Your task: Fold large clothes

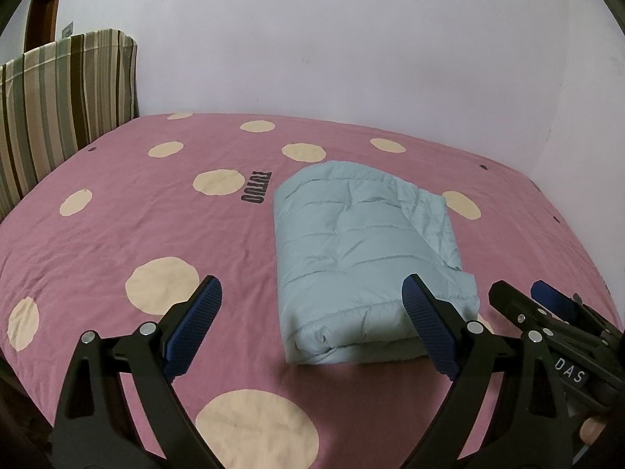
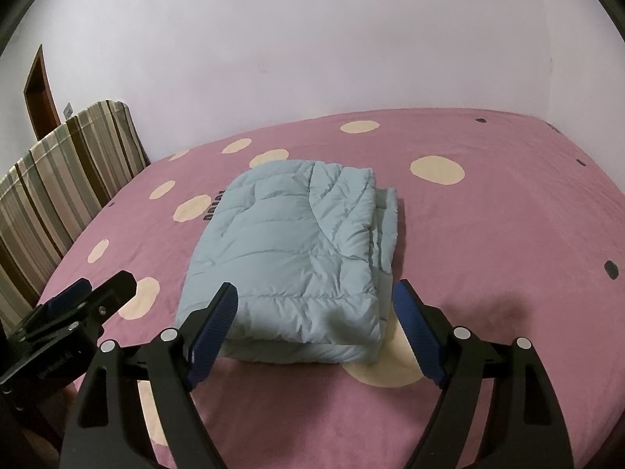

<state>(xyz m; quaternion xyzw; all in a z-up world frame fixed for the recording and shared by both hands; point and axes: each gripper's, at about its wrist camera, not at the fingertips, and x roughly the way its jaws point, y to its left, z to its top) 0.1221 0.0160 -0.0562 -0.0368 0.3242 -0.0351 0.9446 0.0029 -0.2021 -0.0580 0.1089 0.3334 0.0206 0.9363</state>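
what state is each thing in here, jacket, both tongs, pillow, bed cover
light blue puffer jacket: folded into a compact bundle, lying on the bed, not gripped
left tongs: open, nothing held
right tongs: open, nothing held
striped pillow: propped upright at the bed's far left edge
pink dotted bed cover: spread out, lightly wrinkled

A big bed [image 1: 117, 234] fills most of both views. Its pink sheet [image 2: 488, 215] has large cream dots [image 1: 172, 285] and a few small dark dots [image 2: 610, 269]. Dark letters [image 1: 256, 191] are printed on the sheet. A striped cushion [image 1: 58, 109] stands upright at the left edge of the bed. Behind the bed is a pale wall [image 2: 312, 58]. A brown door [image 2: 39, 93] shows far left.
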